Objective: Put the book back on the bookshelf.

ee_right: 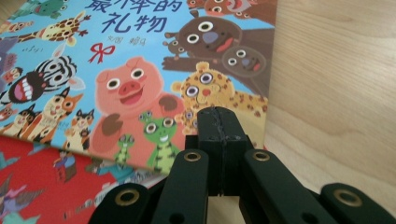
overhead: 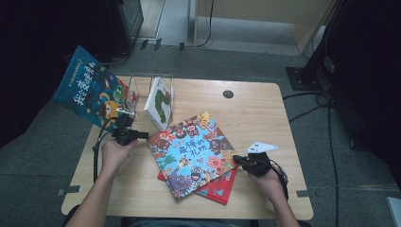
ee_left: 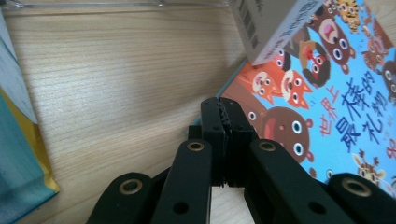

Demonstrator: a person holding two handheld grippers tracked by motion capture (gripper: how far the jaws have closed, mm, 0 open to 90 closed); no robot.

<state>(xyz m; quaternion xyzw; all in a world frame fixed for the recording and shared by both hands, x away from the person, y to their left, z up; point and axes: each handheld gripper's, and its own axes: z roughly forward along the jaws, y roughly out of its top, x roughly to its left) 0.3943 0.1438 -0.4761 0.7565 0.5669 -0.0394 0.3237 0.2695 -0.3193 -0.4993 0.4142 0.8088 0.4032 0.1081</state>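
Observation:
A blue picture book (overhead: 191, 146) covered in cartoon animals lies at an angle in the middle of the wooden table (overhead: 255, 113). It rests on a red book (overhead: 220, 187). My left gripper (overhead: 145, 135) sits at the blue book's left corner, jaws shut with nothing between them. In the left gripper view its tips (ee_left: 223, 105) lie against the edge of the blue book (ee_left: 327, 93). My right gripper (overhead: 235, 159) is at the book's right edge, also shut and empty. In the right gripper view its tips (ee_right: 219, 114) hover over the corner of the blue book (ee_right: 140, 70), with the red book (ee_right: 37, 186) below.
A white caterpillar book (overhead: 160, 101) stands in a clear holder (overhead: 142, 82) at the back left. A dark blue book (overhead: 90, 87) leans off the table's left edge. A white card (overhead: 261, 147) lies by my right gripper. A round cable hole (overhead: 228, 94) is at the back.

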